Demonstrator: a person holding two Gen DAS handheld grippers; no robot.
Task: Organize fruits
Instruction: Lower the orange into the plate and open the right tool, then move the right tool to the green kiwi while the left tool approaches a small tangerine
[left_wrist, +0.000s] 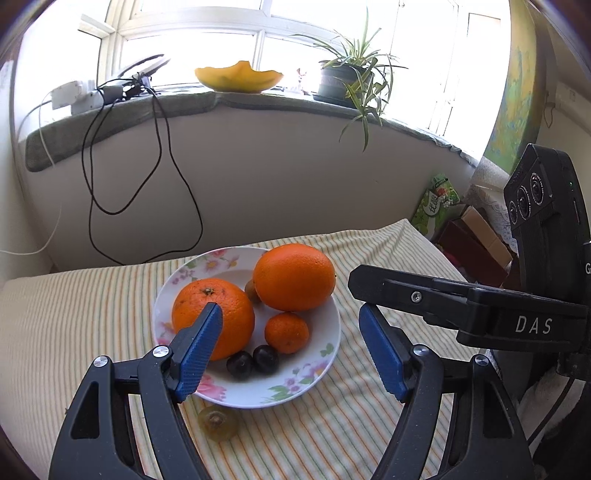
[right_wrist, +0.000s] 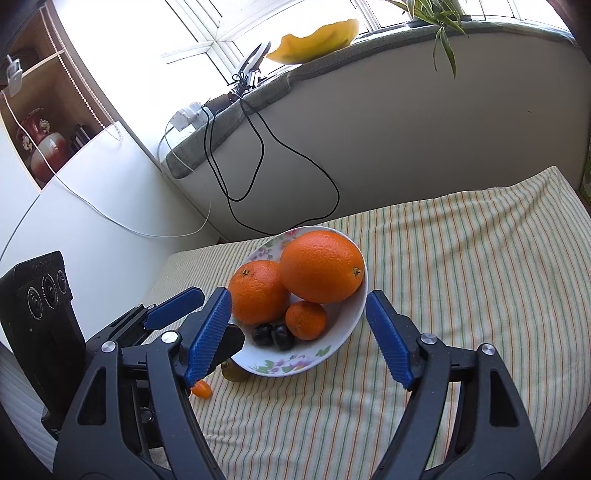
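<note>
The white floral-rimmed ceramic plate (left_wrist: 325, 354) rests on the striped cloth-covered worktop (left_wrist: 74, 332). It carries two large oranges (left_wrist: 293, 277), one small mandarin (left_wrist: 287, 332), two dark round grapes (left_wrist: 253, 362) and a brown kiwi (left_wrist: 252, 290) wedged between the oranges. Two fruits lie off the plate: a pale green grape (left_wrist: 218, 422) touching the near rim, and a small orange kumquat (right_wrist: 202, 389) just beside it on the cloth.

The left hand-held gripper (left_wrist: 290, 350) is released, jaws spread wide above the near side of the plate. The right hand-held gripper (right_wrist: 299, 332) is likewise released and holds nothing.

Risks, as judged:
- The green grape is small, smooth and round; an off-centre closure may squirt it across the cloth.
- A finger descending beside the rim may tip the plate and roll the oranges.
- The two hand-held grippers work close together; simultaneous reaches may collide.
</note>
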